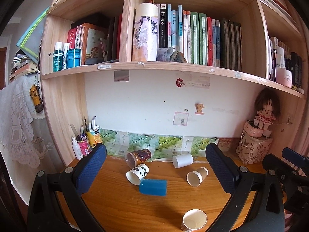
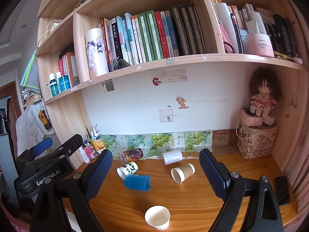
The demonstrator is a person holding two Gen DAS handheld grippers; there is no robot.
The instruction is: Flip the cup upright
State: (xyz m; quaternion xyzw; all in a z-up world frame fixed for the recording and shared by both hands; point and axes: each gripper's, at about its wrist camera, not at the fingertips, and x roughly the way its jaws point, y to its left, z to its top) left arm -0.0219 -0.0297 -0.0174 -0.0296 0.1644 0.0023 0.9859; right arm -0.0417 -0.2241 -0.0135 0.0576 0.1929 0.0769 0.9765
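Observation:
Several cups lie on their sides on the wooden desk (image 1: 119,203): a brown printed cup (image 1: 138,157), a panda cup (image 1: 137,174), a blue cup (image 1: 153,187), a white cup (image 1: 182,160) and a tan paper cup (image 1: 197,176). One paper cup (image 1: 194,220) stands upright at the front. The same cups show in the right wrist view: blue (image 2: 137,182), tan (image 2: 182,173), upright (image 2: 157,219). My left gripper (image 1: 154,171) and right gripper (image 2: 155,171) are both open, empty, held above the desk short of the cups.
A pen holder and bottles (image 1: 85,145) stand at the back left. A patterned bag with a doll (image 1: 255,150) sits at the back right. A black phone (image 2: 282,190) lies at the right. Bookshelves (image 1: 173,67) overhang the desk.

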